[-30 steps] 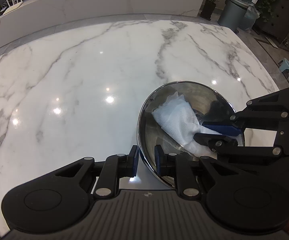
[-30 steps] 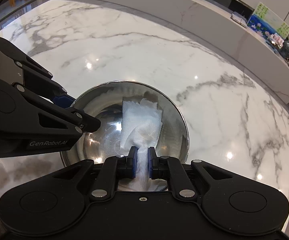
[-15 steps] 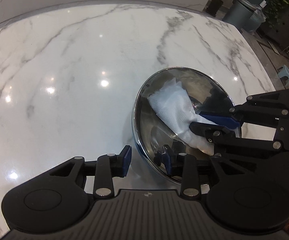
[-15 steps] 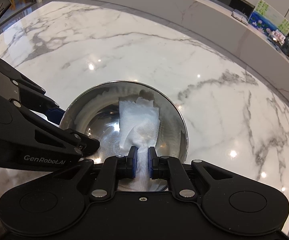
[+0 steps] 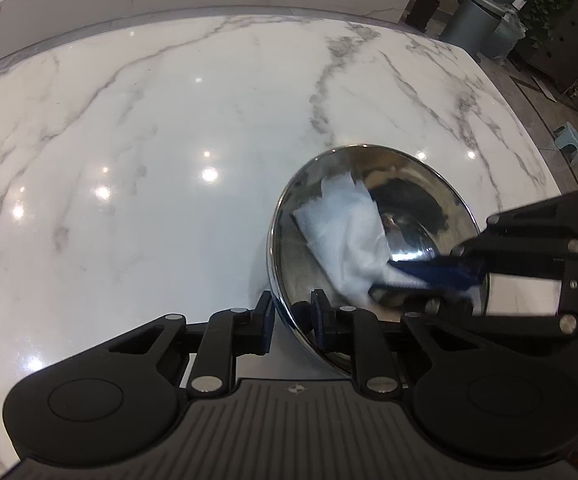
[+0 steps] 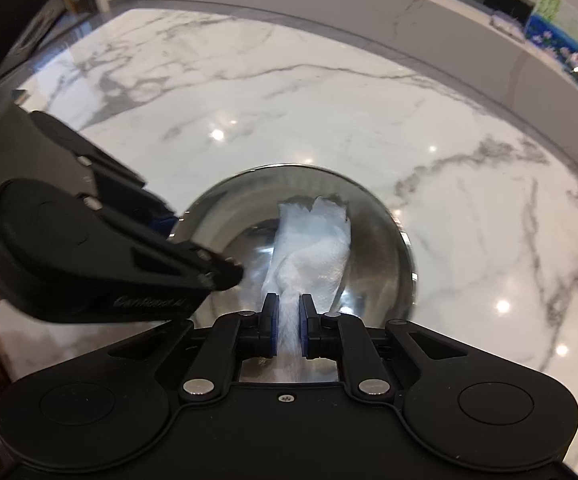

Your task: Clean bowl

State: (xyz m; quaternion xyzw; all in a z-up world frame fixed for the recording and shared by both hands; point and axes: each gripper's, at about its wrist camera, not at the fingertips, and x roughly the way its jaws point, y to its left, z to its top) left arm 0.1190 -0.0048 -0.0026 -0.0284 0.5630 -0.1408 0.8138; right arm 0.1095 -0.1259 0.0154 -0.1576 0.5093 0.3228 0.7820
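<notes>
A shiny steel bowl (image 5: 417, 184) stands on the white marble table; it also shows in the right wrist view (image 6: 373, 216). A white paper towel (image 5: 345, 232) lies inside it against the wall. My right gripper (image 6: 288, 322) is shut on the paper towel (image 6: 309, 248) and reaches into the bowl; it shows in the left wrist view (image 5: 421, 280) too. My left gripper (image 5: 291, 316) straddles the bowl's near rim, one finger outside and one inside, with a gap to the rim. It shows in the right wrist view (image 6: 201, 248) at the bowl's left edge.
The marble table (image 5: 169, 140) spreads wide to the left and far side. A white counter (image 6: 369, 12) runs behind it. A grey bin (image 5: 477, 20) and plants stand on the floor beyond the table's right edge.
My left gripper opened from its grip on the bowl's rim, then narrowed somewhat around it. The towel has shifted a little along the bowl's wall with my right gripper.
</notes>
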